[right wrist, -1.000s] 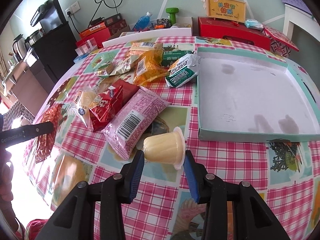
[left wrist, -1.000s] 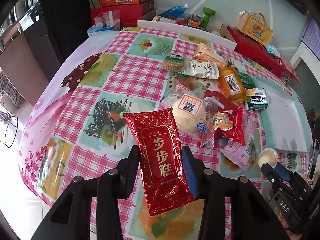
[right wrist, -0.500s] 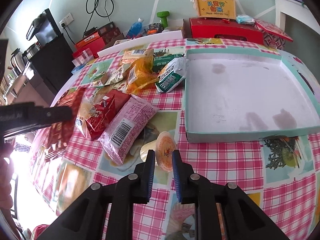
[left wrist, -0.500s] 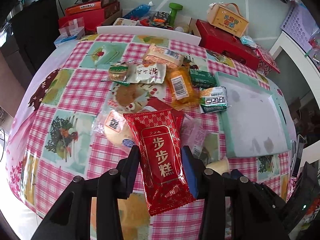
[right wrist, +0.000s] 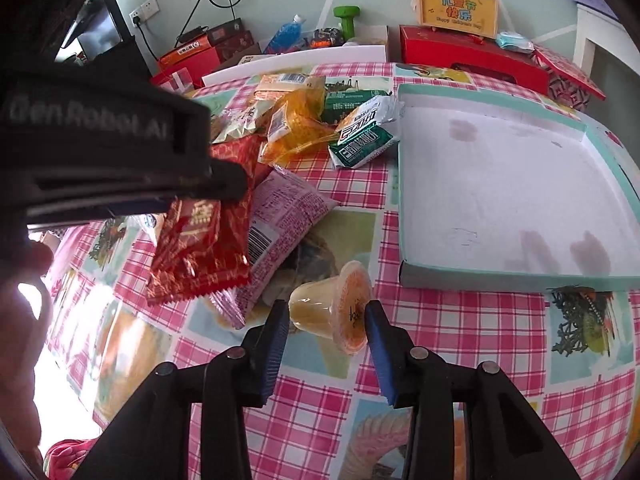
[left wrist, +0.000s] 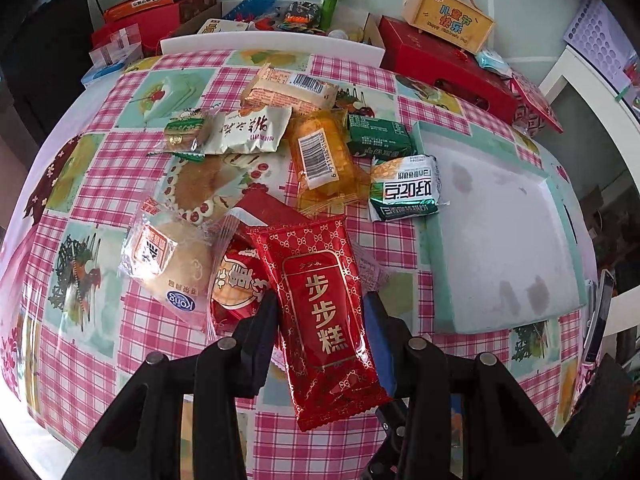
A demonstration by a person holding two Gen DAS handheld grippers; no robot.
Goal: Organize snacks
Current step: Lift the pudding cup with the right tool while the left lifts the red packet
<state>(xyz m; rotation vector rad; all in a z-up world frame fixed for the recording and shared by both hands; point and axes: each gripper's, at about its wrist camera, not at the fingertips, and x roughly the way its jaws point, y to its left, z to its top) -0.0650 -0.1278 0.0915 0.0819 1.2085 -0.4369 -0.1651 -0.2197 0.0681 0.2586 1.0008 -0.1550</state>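
I've got the red snack pack [left wrist: 324, 312] pinched in my left hand-held gripper [left wrist: 320, 320] w/ it lifted off the counter [left wrist: 120, 208], right hand-held gripper [right wrist: 327, 322] jaws just reopened, loosely straddling the toppled jelly cup [right wrist: 332, 312], pads apart from it, both prob bound for the bare tray [right wrist: 500, 184] beyond.

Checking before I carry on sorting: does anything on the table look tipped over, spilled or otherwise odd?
The jelly cup lies tipped on its side on the tablecloth, between the open fingers of the right hand-held gripper, its foil lid facing sideways. Nothing looks spilled. The stained tray holds no snacks.
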